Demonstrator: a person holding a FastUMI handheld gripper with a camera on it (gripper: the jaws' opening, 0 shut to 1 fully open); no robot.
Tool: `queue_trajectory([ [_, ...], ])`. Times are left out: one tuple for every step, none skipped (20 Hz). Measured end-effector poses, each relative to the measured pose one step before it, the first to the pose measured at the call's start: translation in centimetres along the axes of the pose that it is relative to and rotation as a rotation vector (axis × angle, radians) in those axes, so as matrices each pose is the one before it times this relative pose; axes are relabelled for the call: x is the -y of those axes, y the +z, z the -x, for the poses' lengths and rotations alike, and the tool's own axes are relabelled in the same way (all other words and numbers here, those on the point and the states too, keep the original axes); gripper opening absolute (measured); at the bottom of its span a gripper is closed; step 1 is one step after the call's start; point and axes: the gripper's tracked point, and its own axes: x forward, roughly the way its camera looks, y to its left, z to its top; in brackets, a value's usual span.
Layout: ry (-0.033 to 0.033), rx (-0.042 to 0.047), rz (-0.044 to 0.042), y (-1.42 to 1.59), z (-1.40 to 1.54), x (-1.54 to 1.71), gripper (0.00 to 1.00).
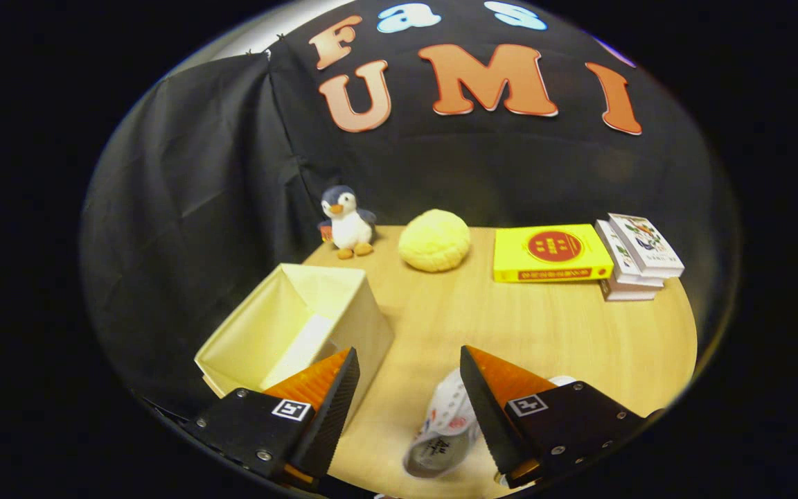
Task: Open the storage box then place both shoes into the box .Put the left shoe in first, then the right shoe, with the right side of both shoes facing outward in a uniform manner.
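A cream fabric storage box (343, 315) stands open on the wooden table, just ahead of my left finger, and something white lies inside it against the near wall. A white shoe (444, 430) with small printed marks lies on the table, partly between my fingers and partly hidden under the right finger (492, 402). My gripper (409, 357) hovers above the table with its fingers wide apart and nothing held between them.
Along the back of the table (544, 333) stand a plush penguin (347, 222), a round yellow bun-shaped cushion (435, 240), a yellow book (551, 253) and a stack of white books (638, 256). Black cloth walls close in behind and to the left.
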Motion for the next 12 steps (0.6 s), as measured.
queue_trajectory([
  [-0.01529, -0.03004, -0.00626, -1.501, 0.182, 1.032, 0.88],
  [-0.01588, -0.02577, -0.00505, -1.626, 0.015, 0.992, 0.88],
  [-0.01181, -0.01855, -0.00405, -1.143, -0.258, 0.714, 0.88],
  [-0.01224, -0.02276, 0.00113, -1.398, -0.394, 0.58, 0.88],
  [-0.00938, -0.02192, 0.00534, -1.181, -0.308, 0.555, 0.88],
  [-0.01461, -0.02149, 0.00626, -0.974, -0.297, 0.551, 0.88],
  [-0.00375, -0.01751, 0.0113, -0.886, -0.274, 0.312, 0.88],
  [-0.00052, -0.01591, 0.01387, -0.909, -0.36, 0.14, 0.88],
  [-0.00517, -0.0263, 0.01707, -1.105, -0.335, 0.231, 0.88],
  [-0.00741, -0.01311, 0.01102, -1.001, -0.31, 0.35, 0.87],
  [-0.00754, -0.00768, 0.00808, -0.554, -0.456, 0.273, 0.87],
  [-0.00465, -0.01215, 0.00539, -0.738, -0.484, 0.152, 0.86],
])
